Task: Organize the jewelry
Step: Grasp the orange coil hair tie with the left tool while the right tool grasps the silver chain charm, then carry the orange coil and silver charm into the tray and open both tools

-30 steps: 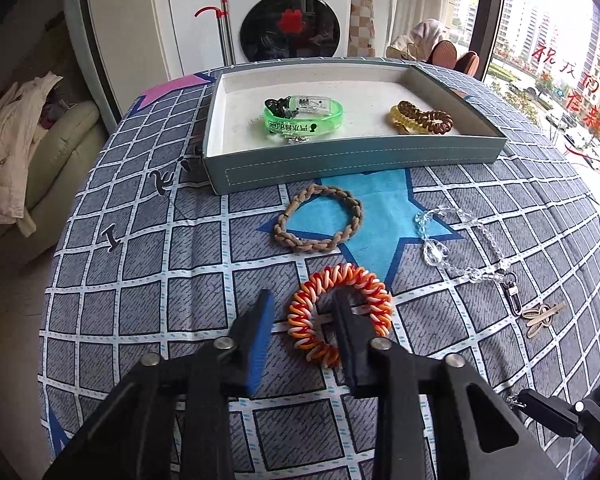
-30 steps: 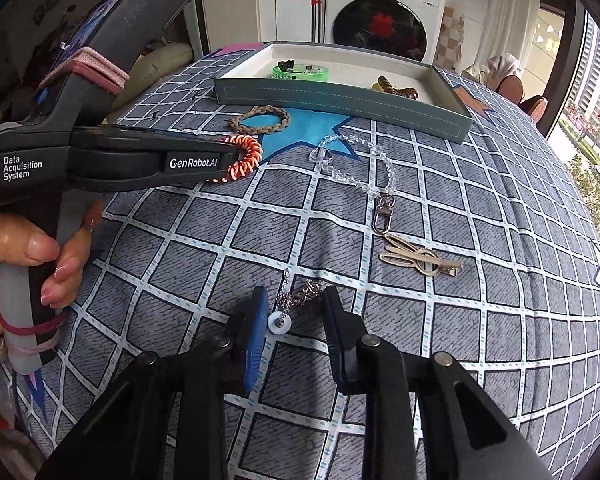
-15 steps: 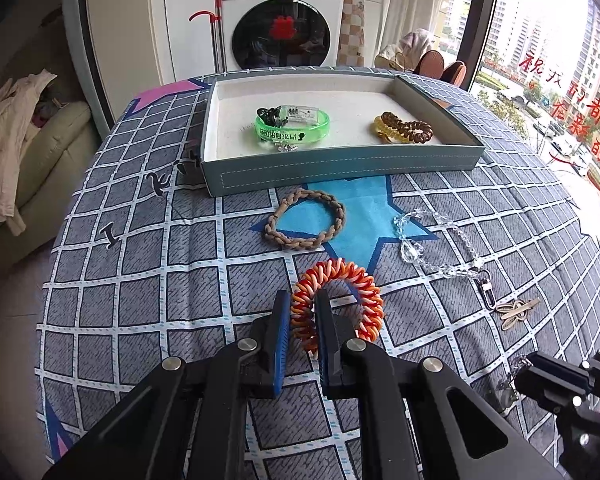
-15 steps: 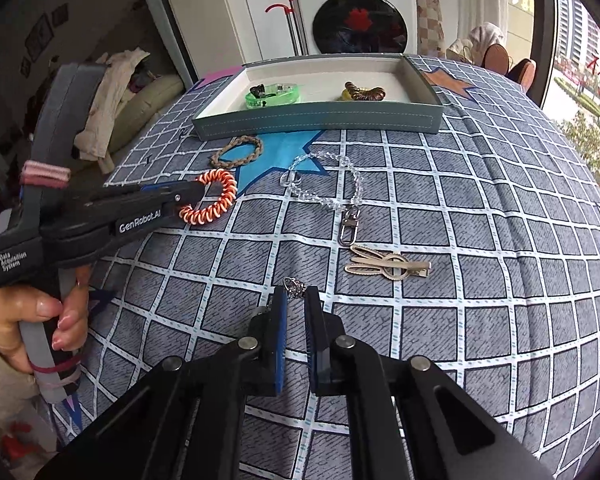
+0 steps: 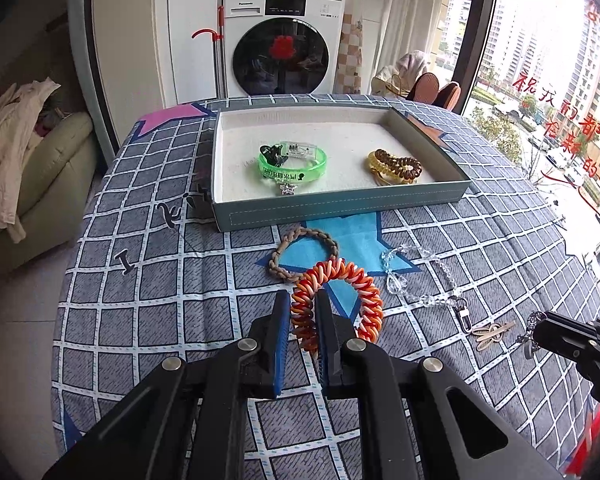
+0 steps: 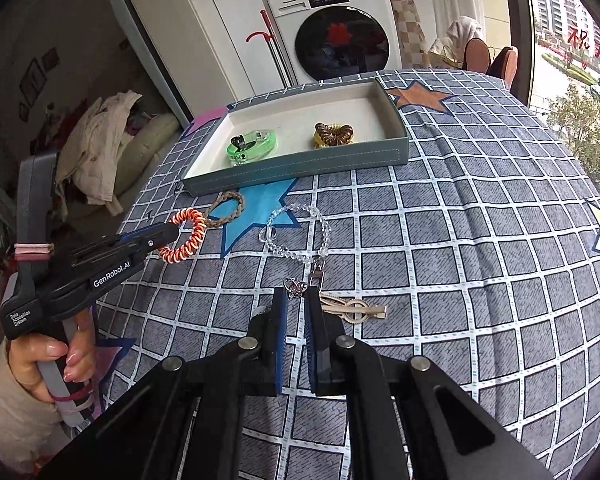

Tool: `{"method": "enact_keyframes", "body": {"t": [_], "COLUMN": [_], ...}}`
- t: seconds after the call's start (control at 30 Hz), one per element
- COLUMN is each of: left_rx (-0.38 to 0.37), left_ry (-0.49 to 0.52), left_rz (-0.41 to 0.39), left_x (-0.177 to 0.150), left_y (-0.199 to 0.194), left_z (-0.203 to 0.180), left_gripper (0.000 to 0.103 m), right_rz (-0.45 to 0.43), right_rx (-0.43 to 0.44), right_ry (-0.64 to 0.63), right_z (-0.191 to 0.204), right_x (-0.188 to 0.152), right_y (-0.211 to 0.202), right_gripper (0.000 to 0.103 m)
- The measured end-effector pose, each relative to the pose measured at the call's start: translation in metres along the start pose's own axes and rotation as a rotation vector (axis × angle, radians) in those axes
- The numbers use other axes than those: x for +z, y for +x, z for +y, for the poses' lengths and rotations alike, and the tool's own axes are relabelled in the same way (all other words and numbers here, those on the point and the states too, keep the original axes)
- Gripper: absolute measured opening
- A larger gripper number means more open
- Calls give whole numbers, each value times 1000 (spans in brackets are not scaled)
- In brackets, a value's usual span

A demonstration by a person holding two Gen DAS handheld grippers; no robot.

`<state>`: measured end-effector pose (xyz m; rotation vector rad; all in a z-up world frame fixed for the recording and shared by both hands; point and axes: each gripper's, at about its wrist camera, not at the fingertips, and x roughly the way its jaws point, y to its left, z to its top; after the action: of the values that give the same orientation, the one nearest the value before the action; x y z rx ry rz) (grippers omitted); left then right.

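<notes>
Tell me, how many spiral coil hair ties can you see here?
2. An orange-and-white coil tie is pinched in the left gripper above the cloth; a brown-and-amber one lies in the tray. None seem hidden.

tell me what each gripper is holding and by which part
The left gripper clamps the orange coil bracelet by its near side; the right gripper pinches a small silver chain near its end.

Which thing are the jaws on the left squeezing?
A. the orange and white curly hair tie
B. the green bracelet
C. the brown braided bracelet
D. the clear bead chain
A. The left gripper has its jaws shut on the orange and white curly hair tie; the green bracelet lies in the tray, and the other two lie on the cloth.
</notes>
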<state>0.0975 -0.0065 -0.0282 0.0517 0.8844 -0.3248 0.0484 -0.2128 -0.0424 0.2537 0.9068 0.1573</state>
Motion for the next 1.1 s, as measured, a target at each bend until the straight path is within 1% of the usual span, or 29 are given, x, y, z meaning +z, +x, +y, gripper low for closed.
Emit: {"method": "enact_keyframes", "body": {"t": [0.33,0.6,0.77,0.9,1.1], "left_rx": [15,15,0,1,2], "left_ry": [-2,-23,-28,-7,22], "left_rz": [-39,-28,-13,-8,3], "left_x": [33,63,80,94,116], "left_y": [1,21,38,53,76], "left_z": [6,15,10,-1,-16], "left_gripper": [32,32,32,32,32], "right_rz": [-27,-36,-40,-46,-46], "right_rx": [20,32,14,0,9], "right_ry": [19,42,35,38,101], "right_z": [-15,-27,-32,-41,-60], "right_x": [42,82,108,127,148], "right_y": [3,21,38,51,73], "right_gripper": [9,9,9,9,9]}}
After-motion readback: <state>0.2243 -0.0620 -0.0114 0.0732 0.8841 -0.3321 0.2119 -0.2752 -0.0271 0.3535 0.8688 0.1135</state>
